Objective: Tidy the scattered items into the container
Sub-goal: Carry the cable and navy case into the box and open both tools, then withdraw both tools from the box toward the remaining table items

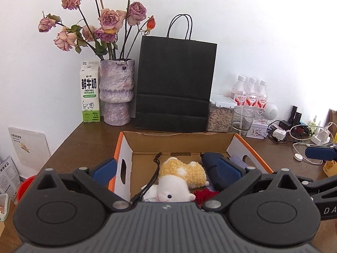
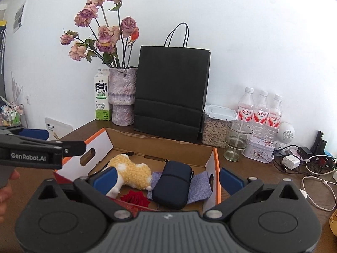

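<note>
Both tools, the left tool [image 1: 166, 171] and the right tool [image 2: 168, 178], hang wide open and empty over the cardboard box [image 2: 214, 164] on the counter [image 2: 263, 175]. Plush toy [image 2: 132, 171], navy pouch [image 2: 172, 184], grey cloth [image 2: 200, 187] and red rose [image 2: 135, 198] lie inside; tidying looks nearly finished.

Two fisheye cameras, one riding each handheld gripper, look forward along blue-padded fingers [image 1: 104, 168] across the table [image 1: 88, 135] toward the white back wall. The left wrist view sits close above the near edge of the open cardboard box [image 1: 179, 140], facing it squarely. The right wrist view stands a little further right, seeing the same box [image 2: 160, 145] at an angle. Both share the box, black paper bag [image 1: 175, 84] and flower vase [image 1: 117, 92].
</note>
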### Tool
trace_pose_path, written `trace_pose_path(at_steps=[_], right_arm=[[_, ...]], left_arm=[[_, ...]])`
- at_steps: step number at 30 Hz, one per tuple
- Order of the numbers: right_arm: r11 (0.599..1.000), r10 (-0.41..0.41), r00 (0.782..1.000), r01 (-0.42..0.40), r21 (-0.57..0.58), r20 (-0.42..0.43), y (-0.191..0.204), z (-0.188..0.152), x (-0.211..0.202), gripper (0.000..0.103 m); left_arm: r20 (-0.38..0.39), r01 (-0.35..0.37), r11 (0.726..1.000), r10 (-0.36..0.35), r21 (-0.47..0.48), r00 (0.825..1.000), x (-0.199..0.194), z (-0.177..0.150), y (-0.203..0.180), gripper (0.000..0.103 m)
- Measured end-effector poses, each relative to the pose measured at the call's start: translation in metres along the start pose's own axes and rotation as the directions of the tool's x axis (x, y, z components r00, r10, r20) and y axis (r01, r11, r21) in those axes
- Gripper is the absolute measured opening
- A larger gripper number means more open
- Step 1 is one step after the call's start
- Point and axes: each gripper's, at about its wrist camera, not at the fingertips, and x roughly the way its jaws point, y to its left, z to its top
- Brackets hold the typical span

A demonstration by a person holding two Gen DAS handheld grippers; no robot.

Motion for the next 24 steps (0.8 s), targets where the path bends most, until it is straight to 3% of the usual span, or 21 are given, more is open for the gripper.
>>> trace_pose_path(at_steps=[5,11,18,24], right_arm=[[1.000,-0.003,1.000,0.003,0.021,0.002,0.002,-0.018,-0.024,0.103],[0.997,-0.072,0.997,0.072,0.035,0.007,0.000,-0.051,-0.051,0.103],[0.994,-0.045,0.999,0.047,0.103,-0.013,-0.002,-0.094,-0.070,0.103],[0.989,-0.053,0.998,0.058,0.133,-0.044,-0.002,-0.112,-0.067,0.103]], left_arm=[[0.013,-0.008,1.000,0.008,0.006,1.000,-0.021,-0.011,-0.001,0.103],[0.014,-0.044,0.999,0.044,0.024,0.999,-0.043,-0.034,-0.003,0.103],[-0.012,-0.065,0.997,0.065,-0.027,0.998,-0.061,-0.067,0.002,0.103],[-0.031,-0.105,0.992,0.103,-0.064,0.994,-0.066,-0.087,0.010,0.103]])
